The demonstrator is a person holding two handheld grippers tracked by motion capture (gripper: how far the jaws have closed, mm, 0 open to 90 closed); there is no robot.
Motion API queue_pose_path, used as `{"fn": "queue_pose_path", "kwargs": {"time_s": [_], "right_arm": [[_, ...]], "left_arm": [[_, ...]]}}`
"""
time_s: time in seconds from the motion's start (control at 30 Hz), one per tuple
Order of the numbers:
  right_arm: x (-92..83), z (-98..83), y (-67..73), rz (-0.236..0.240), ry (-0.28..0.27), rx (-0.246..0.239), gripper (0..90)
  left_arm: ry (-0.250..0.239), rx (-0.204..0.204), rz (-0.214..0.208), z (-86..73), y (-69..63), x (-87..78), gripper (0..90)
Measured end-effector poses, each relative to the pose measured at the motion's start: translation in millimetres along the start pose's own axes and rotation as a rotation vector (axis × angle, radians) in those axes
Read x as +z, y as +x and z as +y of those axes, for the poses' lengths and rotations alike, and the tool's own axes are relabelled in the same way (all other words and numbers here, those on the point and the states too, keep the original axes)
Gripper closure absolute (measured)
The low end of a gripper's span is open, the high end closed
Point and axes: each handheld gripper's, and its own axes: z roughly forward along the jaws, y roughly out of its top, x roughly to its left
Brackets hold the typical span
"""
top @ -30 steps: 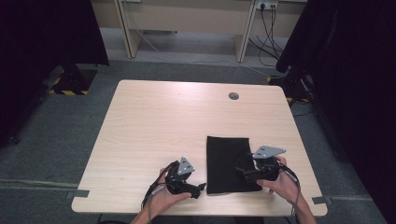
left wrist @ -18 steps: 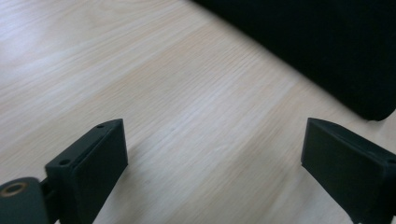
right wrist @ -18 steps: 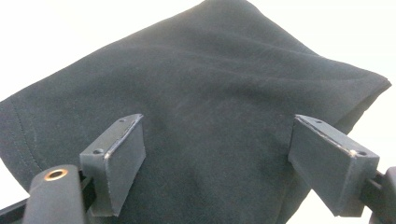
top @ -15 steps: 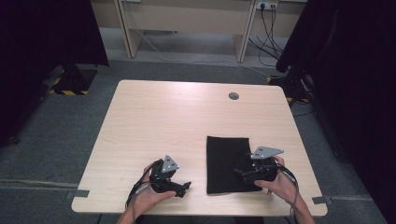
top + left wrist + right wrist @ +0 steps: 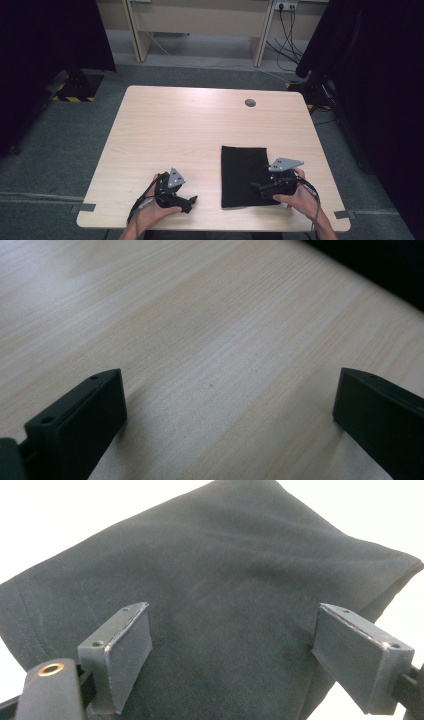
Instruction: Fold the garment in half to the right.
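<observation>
Two open grippers: your right gripper (image 5: 256,186) has just spread its jaws over the black cloth (image 5: 243,172), gripping nothing. That folded cloth lies flat near the tabletop's (image 5: 190,130) front right, long axis running away from you. Your left gripper (image 5: 192,202) has been opening above bare wood.

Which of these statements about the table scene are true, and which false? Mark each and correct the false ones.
1. The black cloth lies folded flat on the table. True.
2. The left gripper hovers over the cloth. False: it sits over bare wood, apart from the cloth.
3. The right gripper has its jaws open above the cloth. True.
4. The left gripper's jaws clamp a corner of cloth. False: they stand open with nothing between them.
5. A round hole sits near the table's far edge. True.
</observation>
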Motion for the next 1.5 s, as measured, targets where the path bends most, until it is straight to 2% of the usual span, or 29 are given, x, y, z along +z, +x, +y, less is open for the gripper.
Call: {"fn": "queue_pose_path", "kwargs": {"time_s": [0.1, 0.23, 0.47, 1.23, 1.5], "right_arm": [[6.1, -3.1, -1.5, -0.009, 0.024, 0.008, 16.2], [15.8, -6.8, -3.2, -0.006, 0.012, 0.036, 16.0], [19.5, -3.7, -2.9, -0.011, 0.017, 0.025, 16.0], [67.8, 41.1, -2.0, -0.009, 0.011, 0.008, 16.4], [78.5, 51.1, -4.8, 0.004, 0.008, 0.001, 16.4]], "left_arm": [[0.0, 0.0, -0.001, 0.0, 0.0, 0.0, 0.0], [-0.001, 0.0, 0.0, -0.1, 0.0, 0.1, 0.0], [-0.001, 0.0, 0.0, -0.1, 0.0, 0.1, 0.0], [-0.001, -0.001, 0.0, -0.1, 0.0, 0.1, 0.0], [-0.001, -0.001, 0.0, -0.1, 0.0, 0.1, 0.0]]}}
